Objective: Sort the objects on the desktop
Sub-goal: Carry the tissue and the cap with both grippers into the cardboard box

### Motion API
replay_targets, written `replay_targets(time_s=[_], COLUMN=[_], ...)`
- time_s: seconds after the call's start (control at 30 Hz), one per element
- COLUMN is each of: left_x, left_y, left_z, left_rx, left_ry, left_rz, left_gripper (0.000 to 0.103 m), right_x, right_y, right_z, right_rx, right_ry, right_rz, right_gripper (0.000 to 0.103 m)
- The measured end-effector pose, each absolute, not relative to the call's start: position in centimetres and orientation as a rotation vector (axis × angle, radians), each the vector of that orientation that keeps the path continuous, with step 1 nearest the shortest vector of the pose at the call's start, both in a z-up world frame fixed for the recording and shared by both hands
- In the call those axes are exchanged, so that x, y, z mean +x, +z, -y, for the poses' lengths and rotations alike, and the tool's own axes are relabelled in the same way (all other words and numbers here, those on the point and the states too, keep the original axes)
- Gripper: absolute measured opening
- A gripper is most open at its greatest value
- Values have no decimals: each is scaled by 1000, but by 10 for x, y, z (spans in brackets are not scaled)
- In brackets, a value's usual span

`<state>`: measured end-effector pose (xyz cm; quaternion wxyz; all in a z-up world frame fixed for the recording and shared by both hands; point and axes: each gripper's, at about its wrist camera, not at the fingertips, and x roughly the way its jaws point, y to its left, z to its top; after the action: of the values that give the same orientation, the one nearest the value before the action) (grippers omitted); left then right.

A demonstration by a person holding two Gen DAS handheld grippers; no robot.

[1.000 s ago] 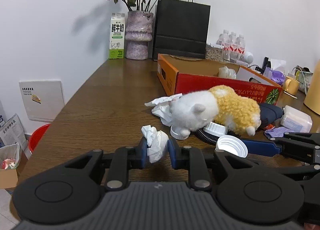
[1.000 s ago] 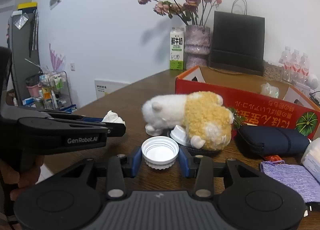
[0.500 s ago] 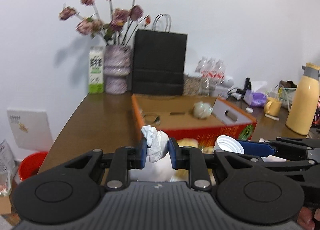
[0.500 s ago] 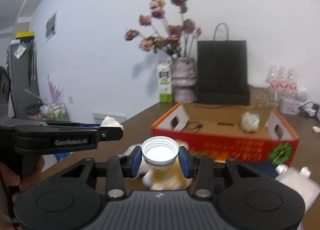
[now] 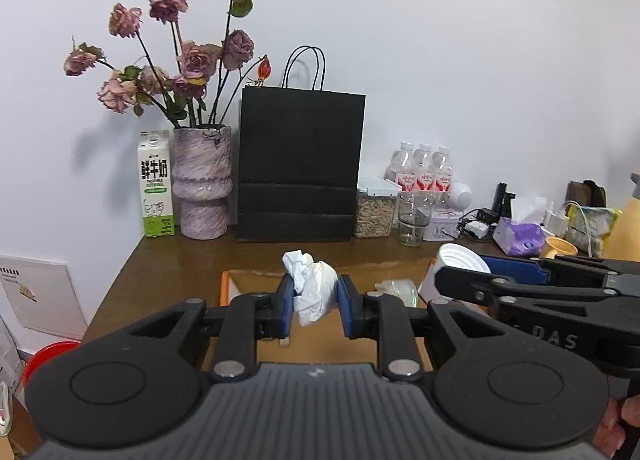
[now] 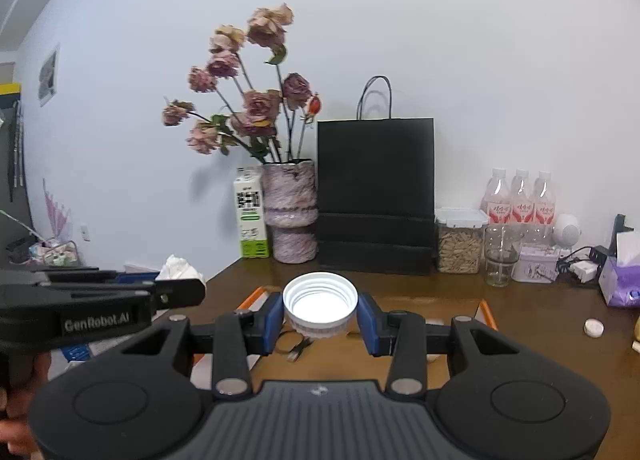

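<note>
My left gripper [image 5: 314,302] is shut on a crumpled white tissue [image 5: 310,286] and holds it above the open cardboard box [image 5: 256,280]. My right gripper [image 6: 320,314] is shut on a white plastic lid [image 6: 320,302], also above the box, whose orange rim [image 6: 252,296] shows below. The lid also shows in the left wrist view [image 5: 460,260], held to the right of the tissue. The tissue shows in the right wrist view [image 6: 178,268] at the left. A clear crumpled wrapper [image 5: 394,288] lies inside the box.
At the back of the brown table [image 5: 184,260] stand a milk carton [image 5: 156,183], a vase of dried roses [image 5: 202,183], a black paper bag [image 5: 300,167], a jar [image 5: 374,205], a glass [image 5: 410,219] and water bottles [image 5: 424,169]. A purple tissue pack [image 6: 622,282] lies right.
Both grippers have risen from the table top and moved forward over the box, each keeping its object. The plush toy and clutter have dropped out of view.
</note>
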<state>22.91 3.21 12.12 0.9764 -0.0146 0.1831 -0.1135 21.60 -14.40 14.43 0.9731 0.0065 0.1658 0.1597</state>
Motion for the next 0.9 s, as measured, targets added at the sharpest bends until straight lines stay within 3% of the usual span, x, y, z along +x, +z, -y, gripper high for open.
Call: replay_targets(time_s=[0.37,0.9], left_x=[328,416], left_y=[120,58], left_z=[-23,-9], left_rx=[-47,37], left_ry=[-125,9], left_rz=[-546,-850], left_gripper=[23,23], right_x=[322,423], right_y=[143,72], right_z=[127,121], right_rx=[6,15], right_ry=[348,297], right_rz=[-525,-840], right_gripper=[39,39])
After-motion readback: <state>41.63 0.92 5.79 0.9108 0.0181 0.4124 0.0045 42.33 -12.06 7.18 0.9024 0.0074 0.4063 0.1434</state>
